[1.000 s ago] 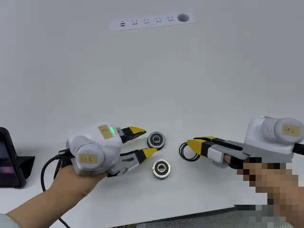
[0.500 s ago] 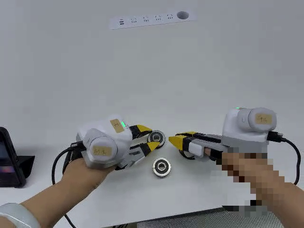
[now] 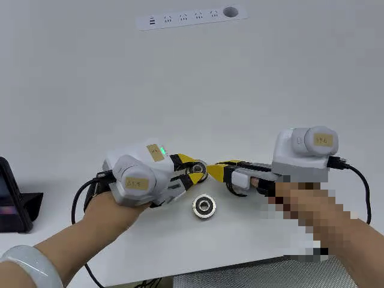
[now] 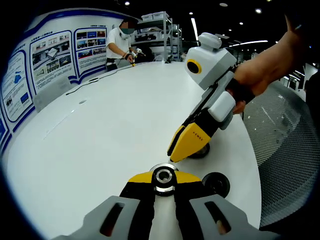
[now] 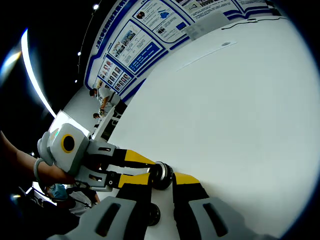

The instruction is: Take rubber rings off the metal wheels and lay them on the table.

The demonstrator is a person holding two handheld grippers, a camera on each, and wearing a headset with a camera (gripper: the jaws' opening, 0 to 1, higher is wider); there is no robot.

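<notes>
- We are clamping one metal wheel between the jaws of the left gripper, which is holding it just above the white table.
- We are bringing the right gripper in nose to nose with it. Its jaws are standing narrowly apart with their yellow tips at the wheel's rim, and we cannot tell whether they are already biting.
- We are judging this to be the stripping step: one gripper is steadying the wheel while the other is going for the dark rubber band around its rim.
- The next move is calling for a pinch on the rubber alone, then a pull away from the left gripper along the wheel's axis. After that the ring is going down beside the loose rubber rings, which are lying on the table partly under the right gripper.
- A second wheel is lying flat on the table just in front of both grippers. We are not making out whether it is carrying a ring.
- The table is lying plain and glossy, with a white power strip at the far edge and a dark device at the left.
- In the left gripper view, poster panels are lining the wall, ceiling lights are glowing, and a person is standing by some shelving.
</notes>
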